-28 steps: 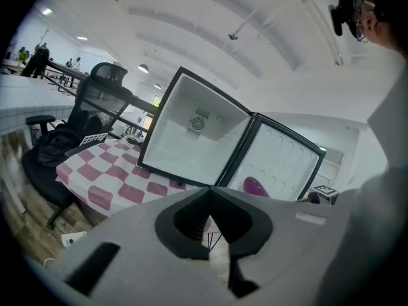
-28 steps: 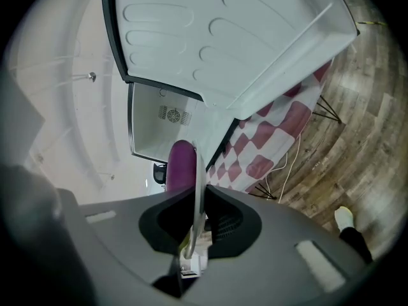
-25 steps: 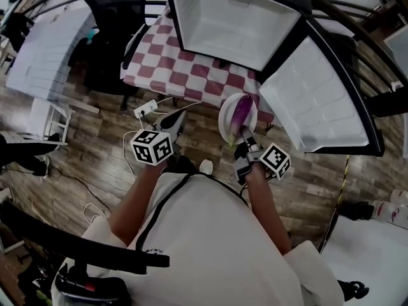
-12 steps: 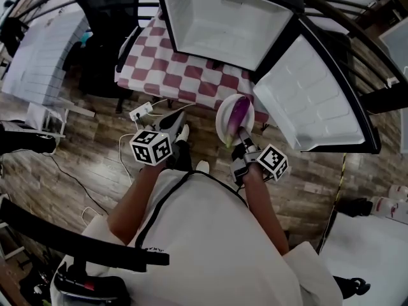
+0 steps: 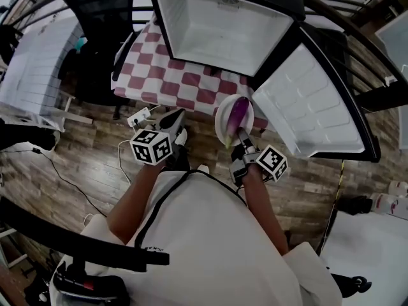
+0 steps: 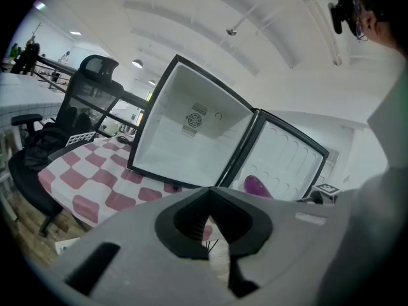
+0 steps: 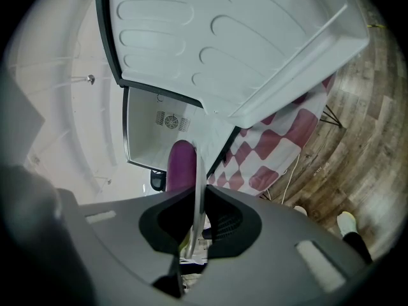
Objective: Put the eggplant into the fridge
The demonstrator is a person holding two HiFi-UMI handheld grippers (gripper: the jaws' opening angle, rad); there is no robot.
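Observation:
A purple eggplant [image 5: 237,114] lies on a white plate [image 5: 224,123]. My right gripper [image 5: 241,138] is shut on the plate's near rim and holds it in the air in front of the fridge. In the right gripper view the plate [image 7: 199,171] shows edge-on between the jaws, with the eggplant [image 7: 181,164] to its left. The small fridge [image 5: 220,27] stands open on a checkered table [image 5: 185,75], its door [image 5: 312,101] swung to the right. My left gripper [image 5: 173,120] is shut and holds nothing, left of the plate. In the left gripper view the eggplant [image 6: 257,185] shows at right.
A black office chair [image 5: 105,18] stands left of the checkered table. A white power strip [image 5: 141,113] and cables lie on the wooden floor beneath my left gripper. A white table [image 5: 35,56] is at far left. The fridge interior [image 6: 191,132] is bare.
Both grippers have edged forward toward the fridge, the plate and eggplant carried along. The grips are as before.

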